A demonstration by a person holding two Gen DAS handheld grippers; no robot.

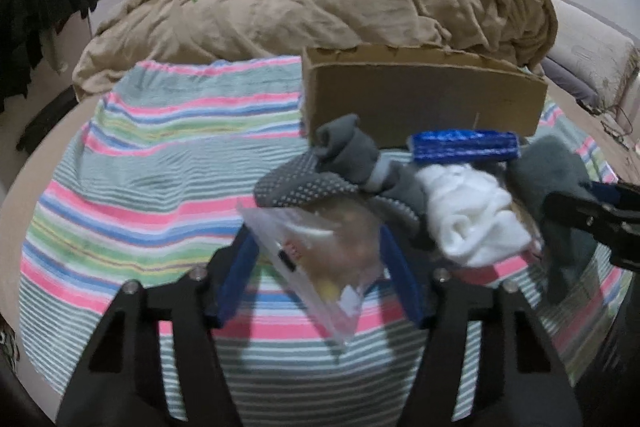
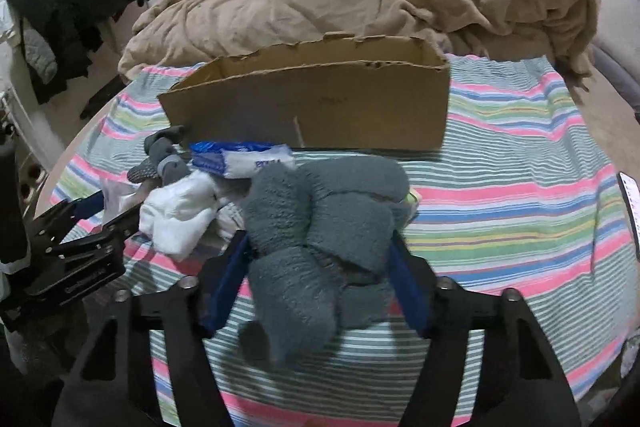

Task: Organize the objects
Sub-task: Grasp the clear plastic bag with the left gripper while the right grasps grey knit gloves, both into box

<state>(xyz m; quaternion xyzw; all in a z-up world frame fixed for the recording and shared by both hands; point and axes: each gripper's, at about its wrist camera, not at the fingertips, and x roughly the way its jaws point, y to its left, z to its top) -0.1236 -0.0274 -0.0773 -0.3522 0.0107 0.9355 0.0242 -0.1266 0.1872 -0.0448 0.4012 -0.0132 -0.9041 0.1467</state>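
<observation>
Right wrist view: right gripper (image 2: 320, 247) is pinching a grey sock (image 2: 316, 239); left gripper (image 1: 316, 247) is straddling a bag (image 1: 324, 259), spread. Box (image 2: 320, 107) ahead; nothing seems sorted.

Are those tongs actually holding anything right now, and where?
Left tongs straddle a clear plastic bag; right tongs straddle fuzzy grey socks. A firm grip can't be confirmed.
</observation>
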